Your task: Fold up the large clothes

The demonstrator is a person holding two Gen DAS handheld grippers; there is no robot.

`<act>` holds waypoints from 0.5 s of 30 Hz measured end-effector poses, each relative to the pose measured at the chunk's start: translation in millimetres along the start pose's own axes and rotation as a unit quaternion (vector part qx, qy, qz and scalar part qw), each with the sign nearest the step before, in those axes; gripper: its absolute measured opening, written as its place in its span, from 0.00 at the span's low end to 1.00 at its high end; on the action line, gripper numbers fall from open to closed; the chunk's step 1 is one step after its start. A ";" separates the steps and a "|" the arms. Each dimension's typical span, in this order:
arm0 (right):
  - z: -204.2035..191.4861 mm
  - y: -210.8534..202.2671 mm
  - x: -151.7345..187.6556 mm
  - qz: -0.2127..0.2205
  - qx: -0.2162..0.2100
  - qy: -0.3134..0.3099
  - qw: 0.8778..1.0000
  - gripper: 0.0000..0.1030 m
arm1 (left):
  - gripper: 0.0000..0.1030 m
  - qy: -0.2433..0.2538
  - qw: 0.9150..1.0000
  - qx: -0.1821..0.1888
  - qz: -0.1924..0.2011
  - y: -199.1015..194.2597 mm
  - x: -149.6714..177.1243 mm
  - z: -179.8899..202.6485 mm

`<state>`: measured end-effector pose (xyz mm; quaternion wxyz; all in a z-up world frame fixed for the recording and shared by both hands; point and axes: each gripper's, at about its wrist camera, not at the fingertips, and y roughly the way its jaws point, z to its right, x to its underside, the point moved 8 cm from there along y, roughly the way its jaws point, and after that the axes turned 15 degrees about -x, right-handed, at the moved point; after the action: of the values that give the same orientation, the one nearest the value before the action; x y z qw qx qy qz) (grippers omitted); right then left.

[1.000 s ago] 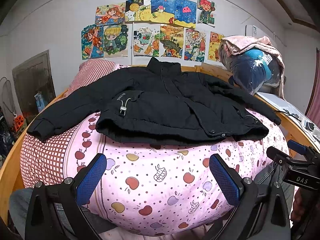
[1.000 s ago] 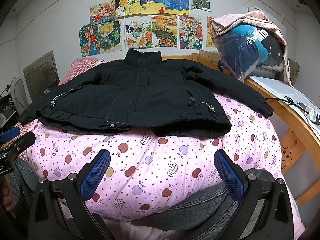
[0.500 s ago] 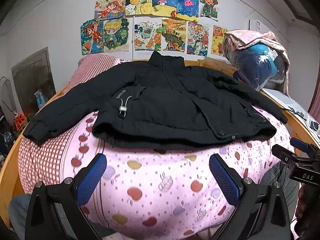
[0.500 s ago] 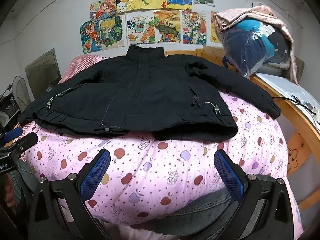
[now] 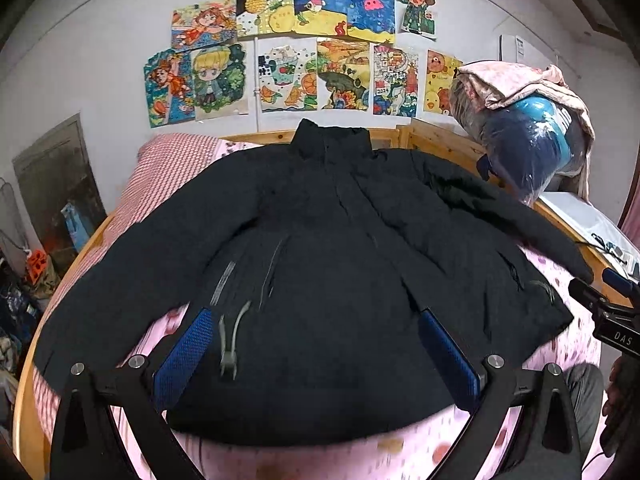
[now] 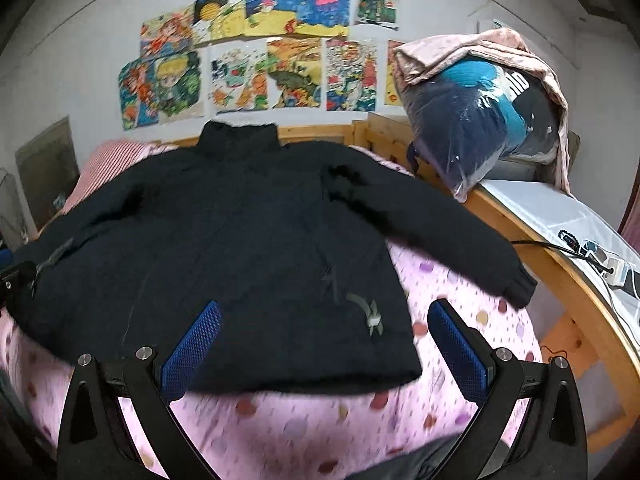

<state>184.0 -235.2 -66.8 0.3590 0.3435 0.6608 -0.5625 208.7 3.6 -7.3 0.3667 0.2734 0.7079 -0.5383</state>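
Both claws, left claw (image 5: 316, 354) and right claw (image 6: 326, 350), now farther forward over the black jacket (image 5: 320, 260), wide apart, empty.

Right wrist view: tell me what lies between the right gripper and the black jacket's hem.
Nothing but a strip of the pink apple-print quilt lies between the open right gripper and the hem of the black jacket, as the right wrist view shows.

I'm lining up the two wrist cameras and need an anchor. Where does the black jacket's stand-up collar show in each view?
Left wrist view: the collar sits at top centre, just below the row of drawings.
Right wrist view: the collar sits left of centre, against the wooden headboard.
Shared landmark: the plastic-wrapped bundle on the right, beyond the jacket's sleeve.
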 end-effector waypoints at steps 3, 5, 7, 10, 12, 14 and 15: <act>22.1 14.3 -17.3 0.013 0.001 0.028 1.000 0.99 | 1.00 0.006 1.000 0.009 -0.003 18.8 -22.2 9.8; 39.6 27.6 -21.7 0.012 -0.004 0.052 0.999 0.99 | 1.00 0.013 1.000 0.020 -0.005 32.5 -36.8 20.7; 62.1 41.1 -23.2 -0.005 -0.002 0.088 0.996 0.99 | 1.00 0.020 0.999 0.036 -0.009 49.9 -54.5 35.8; 97.4 57.2 -15.0 -0.021 -0.018 0.178 0.984 0.99 | 1.00 0.027 0.998 0.061 -0.014 74.9 -77.0 61.9; 114.4 65.1 -6.2 -0.018 -0.039 0.229 0.972 0.99 | 1.00 0.033 0.996 0.080 -0.019 96.4 -92.9 83.9; 132.2 75.1 -0.6 -0.017 -0.045 0.269 0.962 0.99 | 1.00 0.035 0.994 0.101 -0.024 117.3 -107.2 106.6; 141.7 80.9 2.5 -0.018 -0.045 0.289 0.956 0.99 | 1.00 0.035 0.993 0.112 -0.028 129.1 -114.3 120.3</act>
<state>264.6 -364.8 -124.6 0.1581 0.4632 0.7666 -0.4157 403.1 -76.3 -5.0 0.2941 0.3112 0.6630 -0.6141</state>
